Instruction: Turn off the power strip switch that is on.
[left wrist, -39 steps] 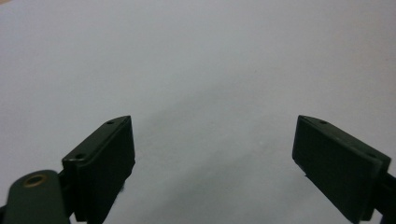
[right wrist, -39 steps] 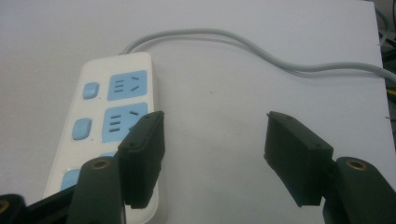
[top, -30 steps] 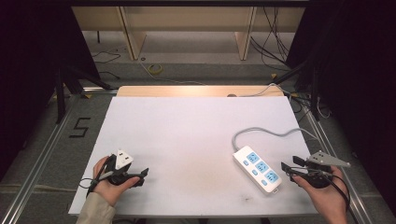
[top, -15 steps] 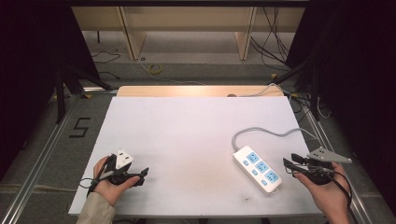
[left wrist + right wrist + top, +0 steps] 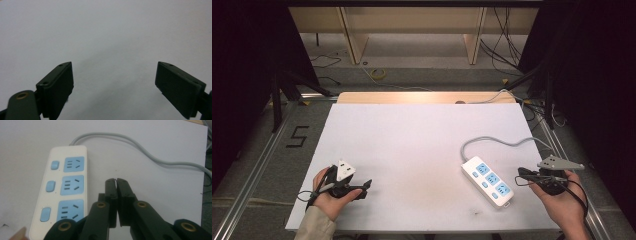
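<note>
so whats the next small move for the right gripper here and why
Probably open the right gripper again and ease it toward the power strip. Its jaws have just been closing and now meet with nothing between them, just short of the strip's side. The left gripper waits open above bare table.

White power strip (image 5: 488, 180), three blue sockets, lying flat and diagonal on table's right; grey cable curling behind
</note>
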Demonstrator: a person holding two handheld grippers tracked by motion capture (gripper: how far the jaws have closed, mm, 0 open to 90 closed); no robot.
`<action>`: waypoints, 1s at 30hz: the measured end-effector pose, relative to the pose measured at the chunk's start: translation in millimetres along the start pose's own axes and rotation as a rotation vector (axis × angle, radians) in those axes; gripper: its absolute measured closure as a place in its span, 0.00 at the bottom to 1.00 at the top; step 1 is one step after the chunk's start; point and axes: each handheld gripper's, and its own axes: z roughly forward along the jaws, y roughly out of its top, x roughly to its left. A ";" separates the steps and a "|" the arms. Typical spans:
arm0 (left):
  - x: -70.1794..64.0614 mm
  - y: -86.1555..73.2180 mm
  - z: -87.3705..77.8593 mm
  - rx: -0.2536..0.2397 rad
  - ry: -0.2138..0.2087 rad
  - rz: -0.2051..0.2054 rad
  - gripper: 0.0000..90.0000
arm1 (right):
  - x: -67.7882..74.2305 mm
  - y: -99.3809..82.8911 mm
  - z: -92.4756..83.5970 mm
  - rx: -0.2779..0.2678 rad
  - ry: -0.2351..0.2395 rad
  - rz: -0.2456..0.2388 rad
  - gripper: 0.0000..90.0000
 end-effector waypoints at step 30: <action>-0.9 0.6 0.4 0.000 -0.003 0.008 0.16 | 25.7 29.5 17.4 0.170 0.085 -0.097 1.00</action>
